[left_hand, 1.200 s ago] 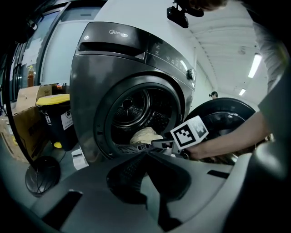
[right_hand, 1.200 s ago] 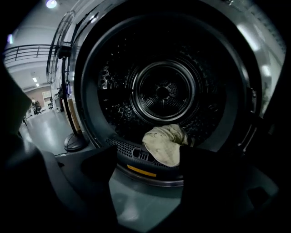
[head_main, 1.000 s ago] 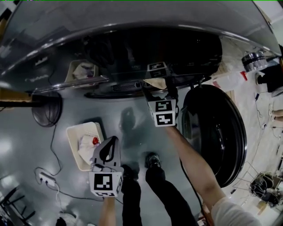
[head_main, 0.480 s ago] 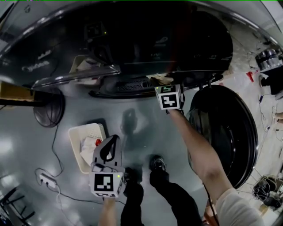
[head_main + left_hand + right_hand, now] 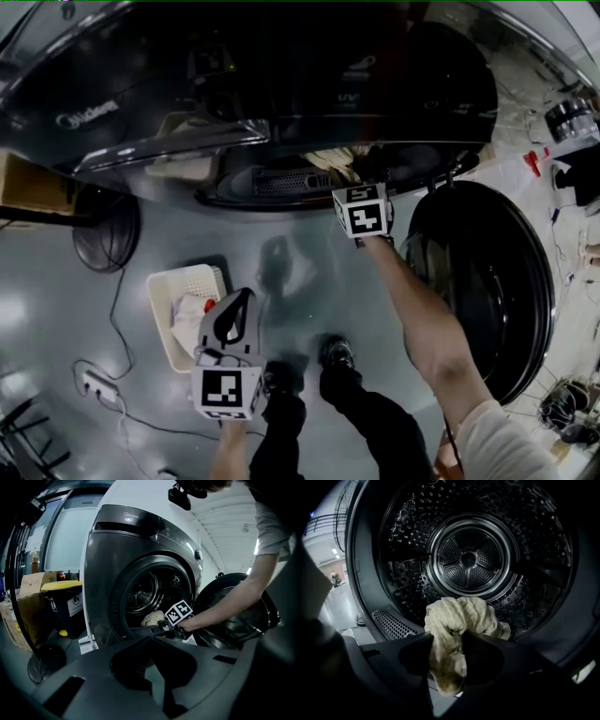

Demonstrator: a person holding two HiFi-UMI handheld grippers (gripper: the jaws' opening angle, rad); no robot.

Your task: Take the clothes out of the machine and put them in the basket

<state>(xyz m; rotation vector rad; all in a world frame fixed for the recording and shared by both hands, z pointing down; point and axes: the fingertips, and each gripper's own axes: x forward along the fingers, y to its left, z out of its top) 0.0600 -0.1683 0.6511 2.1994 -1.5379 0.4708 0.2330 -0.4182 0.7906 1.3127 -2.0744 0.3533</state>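
A cream cloth (image 5: 459, 616) lies at the front lip of the washing machine's drum (image 5: 468, 559). My right gripper (image 5: 447, 653) reaches into the opening; its jaws are closing and pinch a fold of that cloth. In the left gripper view the cloth (image 5: 152, 618) shows just behind the right gripper (image 5: 138, 631). In the head view its marker cube (image 5: 363, 211) sits at the machine's mouth, fingertips hidden. My left gripper (image 5: 244, 298) hangs shut and empty beside the white basket (image 5: 164, 291), which holds light clothes (image 5: 190, 314).
The machine's round door (image 5: 487, 281) stands swung open at the right. A dark round base (image 5: 105, 230) and a power strip (image 5: 98, 380) with cable lie on the floor at left. A yellow-lidded bin (image 5: 63, 604) and cardboard box (image 5: 23, 616) stand left of the machine.
My right gripper has dropped lower and gone deeper into the machine's opening. The left gripper stays beside the basket.
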